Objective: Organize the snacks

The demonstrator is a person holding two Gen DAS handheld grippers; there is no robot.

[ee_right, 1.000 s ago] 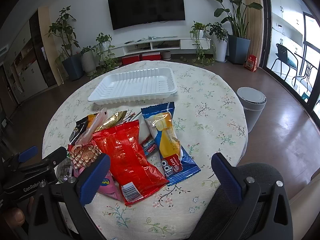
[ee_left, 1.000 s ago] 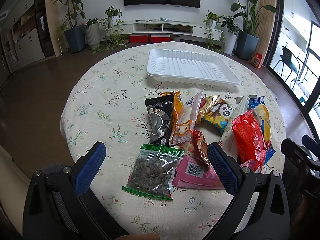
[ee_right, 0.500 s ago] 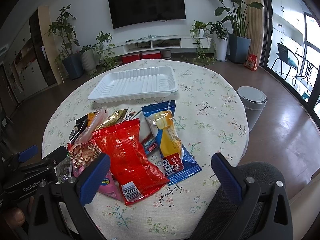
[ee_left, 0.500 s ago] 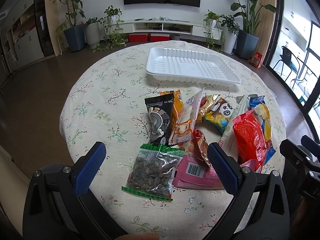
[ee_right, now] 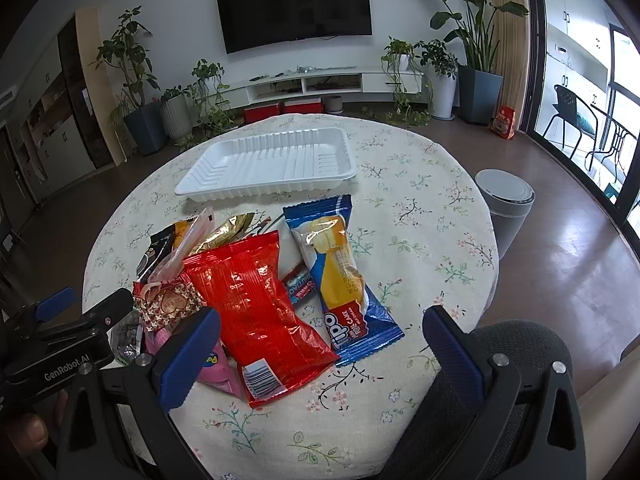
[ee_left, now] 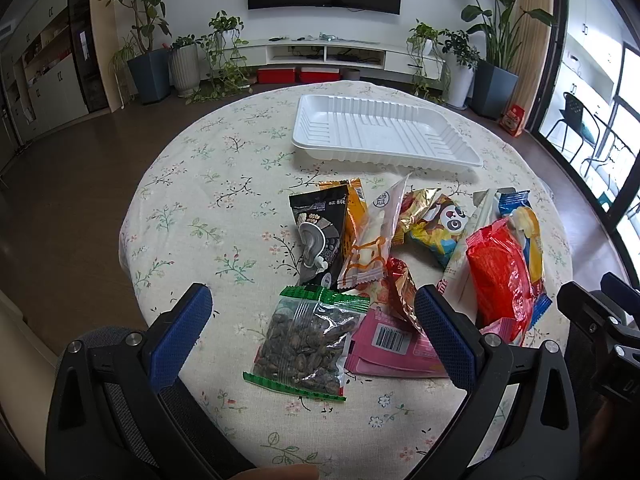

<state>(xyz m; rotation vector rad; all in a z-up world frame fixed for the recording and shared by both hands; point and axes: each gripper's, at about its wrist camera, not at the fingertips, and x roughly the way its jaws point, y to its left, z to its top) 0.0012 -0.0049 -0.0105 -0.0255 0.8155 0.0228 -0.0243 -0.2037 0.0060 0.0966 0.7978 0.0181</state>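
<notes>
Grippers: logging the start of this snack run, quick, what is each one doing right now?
Left gripper: open, holding nothing, above the seed bag.
Right gripper: open, holding nothing, above the red packet.

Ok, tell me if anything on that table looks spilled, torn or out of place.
Nothing looks spilled or torn. The snack packets lie in a loose, overlapping heap: the red bag sits on top of others, and the seed bag lies at the near edge. The white tray behind them holds nothing yet. Both tongs are open, apart from the packets.
</notes>
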